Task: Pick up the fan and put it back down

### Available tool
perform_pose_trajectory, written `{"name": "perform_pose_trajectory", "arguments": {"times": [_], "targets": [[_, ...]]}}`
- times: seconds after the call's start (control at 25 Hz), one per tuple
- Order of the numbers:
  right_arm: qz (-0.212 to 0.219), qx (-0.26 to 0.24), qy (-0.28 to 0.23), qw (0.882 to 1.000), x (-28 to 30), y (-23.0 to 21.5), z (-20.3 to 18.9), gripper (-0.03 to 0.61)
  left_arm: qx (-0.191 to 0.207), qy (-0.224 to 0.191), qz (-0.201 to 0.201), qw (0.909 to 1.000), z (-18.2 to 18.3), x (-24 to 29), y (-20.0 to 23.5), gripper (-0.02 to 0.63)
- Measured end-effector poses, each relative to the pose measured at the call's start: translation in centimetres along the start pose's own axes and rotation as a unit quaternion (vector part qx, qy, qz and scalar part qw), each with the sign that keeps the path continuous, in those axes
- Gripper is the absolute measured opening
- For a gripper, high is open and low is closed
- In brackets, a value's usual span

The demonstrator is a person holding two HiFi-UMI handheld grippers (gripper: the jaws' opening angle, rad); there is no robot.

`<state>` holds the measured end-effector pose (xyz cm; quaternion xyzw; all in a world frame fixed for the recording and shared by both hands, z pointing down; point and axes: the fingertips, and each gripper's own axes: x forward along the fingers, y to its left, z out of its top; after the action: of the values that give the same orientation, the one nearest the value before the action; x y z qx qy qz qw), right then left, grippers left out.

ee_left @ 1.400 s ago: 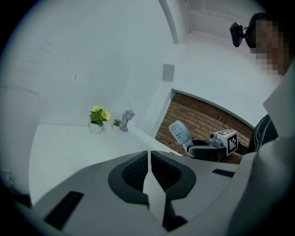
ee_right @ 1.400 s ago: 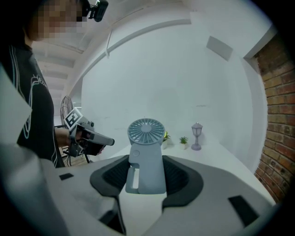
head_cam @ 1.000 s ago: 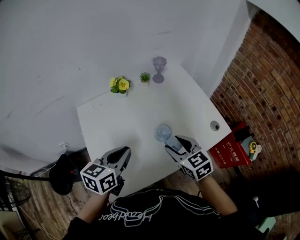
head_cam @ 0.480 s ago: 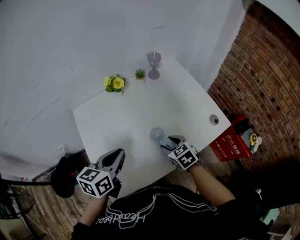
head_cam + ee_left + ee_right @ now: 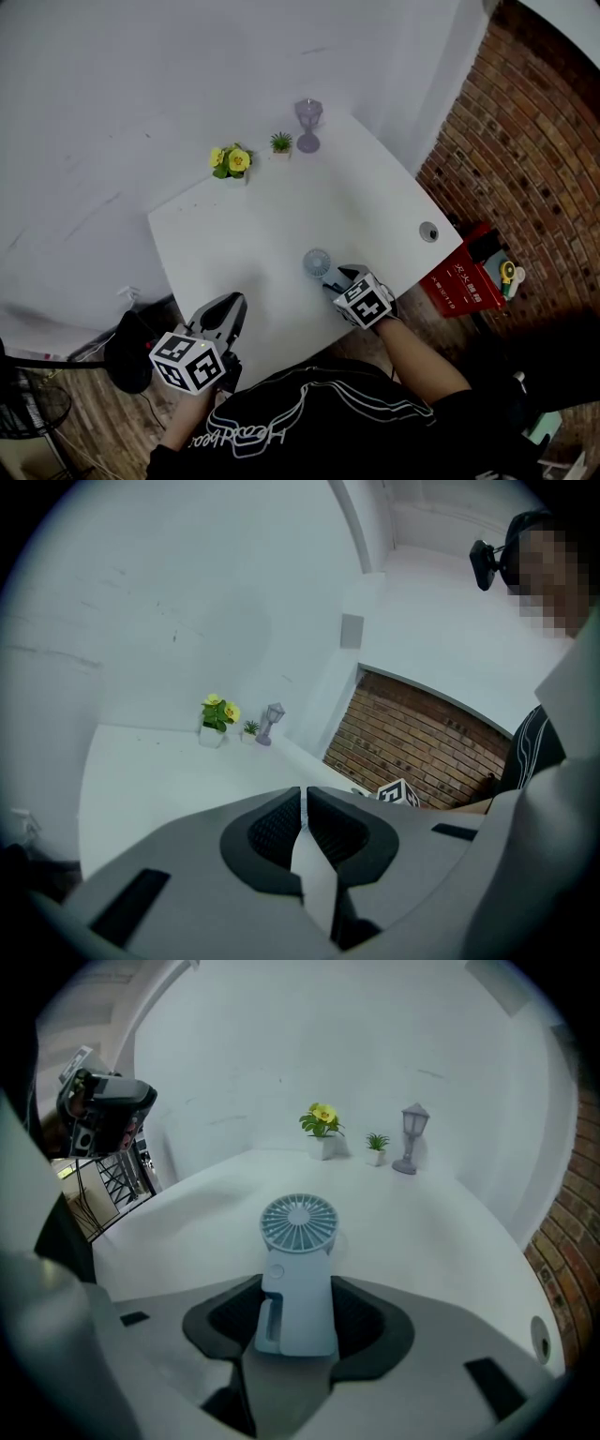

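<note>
A small pale-blue handheld fan [image 5: 317, 262] is near the front edge of the white table [image 5: 281, 211]. My right gripper [image 5: 336, 277] is shut on its handle. In the right gripper view the fan [image 5: 298, 1241] points away from me, its round grille just over the tabletop, the handle squeezed between the dark pads of the right gripper [image 5: 298, 1305]. I cannot tell whether the fan touches the table. My left gripper [image 5: 232, 306] hovers at the table's front left corner. In the left gripper view the left gripper [image 5: 304, 803] has its jaws together and holds nothing.
Against the back wall stand a pot of yellow flowers [image 5: 231, 161], a tiny green plant [image 5: 280, 143] and a purple lantern ornament [image 5: 307, 124]. A cable hole [image 5: 429, 231] is at the table's right corner. A red box [image 5: 459, 286] sits on the floor by the brick wall.
My right gripper has come down toward the table with the fan still in it. The left gripper has barely moved.
</note>
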<state>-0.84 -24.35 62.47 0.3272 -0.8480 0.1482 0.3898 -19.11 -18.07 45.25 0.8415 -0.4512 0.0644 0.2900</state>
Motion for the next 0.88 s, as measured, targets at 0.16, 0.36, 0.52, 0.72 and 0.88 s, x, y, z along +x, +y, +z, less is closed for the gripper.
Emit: {"name": "perform_pose_trajectory", "arguments": {"times": [0.16,0.36,0.52,0.72,0.88], "targets": [[-0.002,-0.006,0.0,1.0,-0.1,0.1,0.1,0.222,-0.003,-0.002,0.005,1.0,-0.4,-0.5,-0.2,0.046],[-0.016,0.012,-0.021,1.0,-0.8,-0.3,0.5,0.324,-0.008,0.006,0.013,0.9999,-1.3,-1.0,-0.8,0.046],[0.0,0.048,-0.067,0.997,-3.0,-0.1,1.5,0.39,-0.011,0.019,0.009,0.9997,-2.6,-0.7,-2.1,0.046],[0.041,0.07,-0.155,0.985,-8.2,1.2,4.1,0.246,-0.011,0.016,0.011,0.9997,-3.1,-1.1,-4.0,0.046],[0.048,0.052,-0.201,0.977,-12.9,2.5,5.1,0.102,-0.011,0.011,0.0,0.9999,-3.2,-1.3,-6.9,0.046]]}}
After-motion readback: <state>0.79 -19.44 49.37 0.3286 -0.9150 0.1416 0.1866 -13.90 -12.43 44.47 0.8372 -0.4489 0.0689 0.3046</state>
